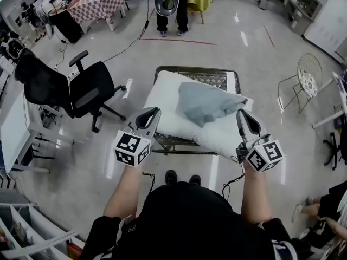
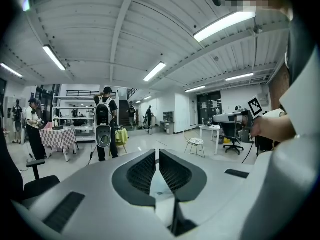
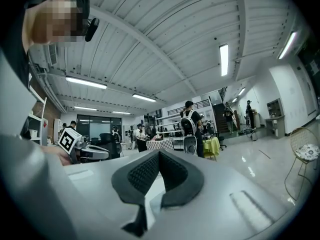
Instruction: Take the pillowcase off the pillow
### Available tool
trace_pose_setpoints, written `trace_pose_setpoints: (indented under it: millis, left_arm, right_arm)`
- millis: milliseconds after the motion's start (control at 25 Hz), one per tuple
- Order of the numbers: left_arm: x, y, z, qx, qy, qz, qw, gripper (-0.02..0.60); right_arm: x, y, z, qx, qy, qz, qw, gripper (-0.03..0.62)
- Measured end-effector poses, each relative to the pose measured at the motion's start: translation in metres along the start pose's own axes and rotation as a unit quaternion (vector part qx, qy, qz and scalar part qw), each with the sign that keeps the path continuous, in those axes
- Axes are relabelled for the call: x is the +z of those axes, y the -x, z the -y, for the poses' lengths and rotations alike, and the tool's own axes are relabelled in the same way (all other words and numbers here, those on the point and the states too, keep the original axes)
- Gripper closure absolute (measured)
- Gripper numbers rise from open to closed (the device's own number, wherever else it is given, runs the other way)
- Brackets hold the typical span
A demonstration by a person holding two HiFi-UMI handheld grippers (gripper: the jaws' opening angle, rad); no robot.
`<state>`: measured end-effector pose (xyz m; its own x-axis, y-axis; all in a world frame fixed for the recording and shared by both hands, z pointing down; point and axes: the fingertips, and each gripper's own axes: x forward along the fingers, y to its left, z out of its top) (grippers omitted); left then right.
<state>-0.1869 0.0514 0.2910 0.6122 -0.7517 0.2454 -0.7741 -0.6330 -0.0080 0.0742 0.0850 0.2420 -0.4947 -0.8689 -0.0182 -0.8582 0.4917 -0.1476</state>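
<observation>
Here's the white pillow [image 1: 165, 93], lying across the wire-mesh table [image 1: 214, 79]. A grey-blue cloth [image 1: 209, 104], apparently the pillowcase, sits crumpled on top of it, not around it. Left gripper [image 1: 154, 112] is at the pillow's near left edge, its fingers [image 2: 142, 171] almost together with just a thin slit between them. Right gripper [image 1: 241, 113] is at the near right edge, its fingers [image 3: 175, 171] pressed tight. Whether either one pinches fabric, I can't tell.

Light: bright, from ceiling tubes [image 2: 227, 24]
Glare: streaks on glossy floor [image 1: 241, 37]
Edges: fisheye bending, dark corners in gripper views
</observation>
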Motion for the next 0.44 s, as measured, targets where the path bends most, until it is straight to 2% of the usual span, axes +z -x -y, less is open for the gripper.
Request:
trace_pose_setpoints:
  millis: [440]
  left_arm:
    - [0.002,-0.001,0.006,0.011,-0.004,-0.006,0.9999,0.554]
  right_arm:
    - [-0.007,0.014,0.013,-0.003,-0.019,0.004,1.0,0.588]
